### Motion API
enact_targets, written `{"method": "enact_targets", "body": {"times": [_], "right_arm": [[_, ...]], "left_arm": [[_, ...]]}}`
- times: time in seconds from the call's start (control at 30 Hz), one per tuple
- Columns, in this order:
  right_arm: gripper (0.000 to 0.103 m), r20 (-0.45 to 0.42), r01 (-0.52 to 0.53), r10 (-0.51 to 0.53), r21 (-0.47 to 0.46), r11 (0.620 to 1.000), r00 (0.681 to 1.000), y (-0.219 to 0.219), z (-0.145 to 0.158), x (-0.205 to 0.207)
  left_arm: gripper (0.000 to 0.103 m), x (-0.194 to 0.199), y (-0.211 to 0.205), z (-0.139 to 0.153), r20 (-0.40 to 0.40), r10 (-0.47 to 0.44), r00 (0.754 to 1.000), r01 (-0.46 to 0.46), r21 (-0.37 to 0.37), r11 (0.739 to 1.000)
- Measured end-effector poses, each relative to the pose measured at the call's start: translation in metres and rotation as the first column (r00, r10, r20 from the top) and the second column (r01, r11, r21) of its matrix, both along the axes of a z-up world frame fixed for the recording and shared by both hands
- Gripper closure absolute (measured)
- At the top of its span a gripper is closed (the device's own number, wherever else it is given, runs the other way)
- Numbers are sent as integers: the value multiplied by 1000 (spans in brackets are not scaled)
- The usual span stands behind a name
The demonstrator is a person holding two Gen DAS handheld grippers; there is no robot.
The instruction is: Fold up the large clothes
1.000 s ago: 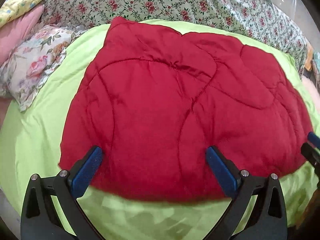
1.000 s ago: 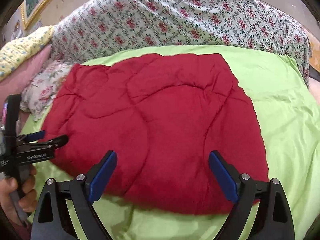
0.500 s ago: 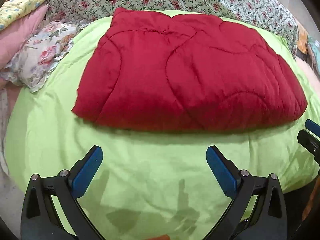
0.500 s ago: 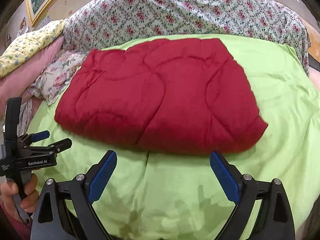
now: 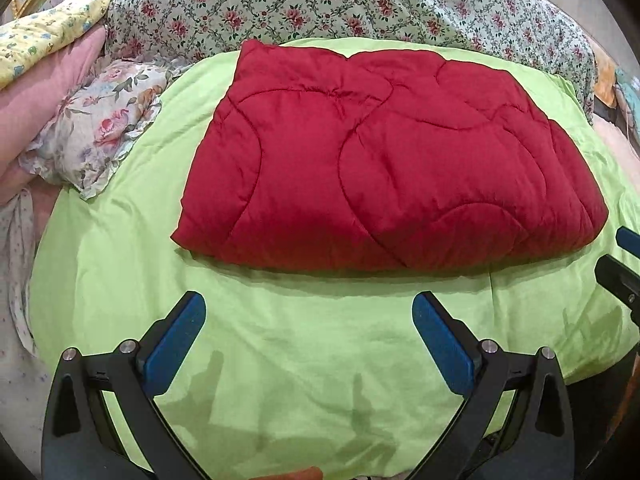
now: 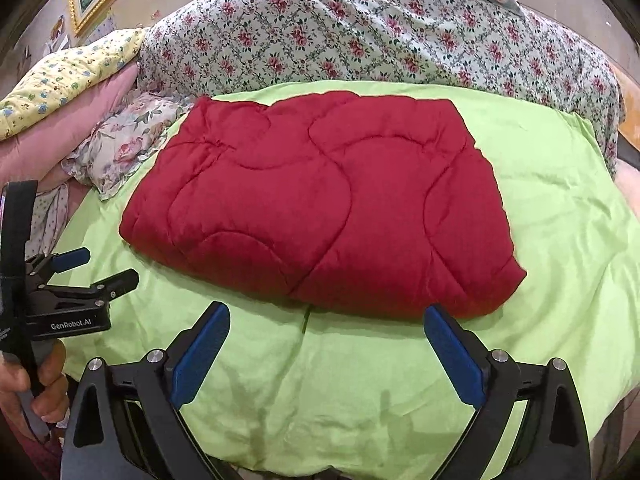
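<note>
A red quilted blanket [image 5: 384, 160] lies folded into a thick rectangle on the lime-green bed sheet [image 5: 304, 340]; it also shows in the right wrist view [image 6: 320, 208]. My left gripper [image 5: 308, 340] is open and empty, held back from the blanket's near folded edge. My right gripper [image 6: 326, 350] is open and empty, just short of the blanket's near right corner. The left gripper also shows at the left edge of the right wrist view [image 6: 94, 268], open, held in a hand.
A floral quilt [image 6: 360, 36] is heaped behind the blanket. A flowered pillow [image 5: 96, 128] and a pink pillow [image 5: 44, 92] lie at the left. The green sheet [image 6: 560, 208] stretches right of the blanket to the bed's edge.
Both grippers have pulled back from the blanket toward the near bed edge. The blanket now lies folded and farther off, with green sheet between it and the fingers.
</note>
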State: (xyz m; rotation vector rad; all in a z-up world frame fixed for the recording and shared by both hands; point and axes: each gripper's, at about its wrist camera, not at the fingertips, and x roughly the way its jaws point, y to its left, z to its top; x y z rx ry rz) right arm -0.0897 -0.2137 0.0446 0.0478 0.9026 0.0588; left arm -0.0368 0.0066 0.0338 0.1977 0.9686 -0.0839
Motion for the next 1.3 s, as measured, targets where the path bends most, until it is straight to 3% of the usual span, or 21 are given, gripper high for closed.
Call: {"method": "enact_targets", "body": {"times": [1.3], "right_arm": [[4, -7, 21, -21, 33, 999, 1000, -12, 1, 55]], "left_arm": [[0, 48, -19, 2, 18, 7, 1000, -8, 47, 999]]}}
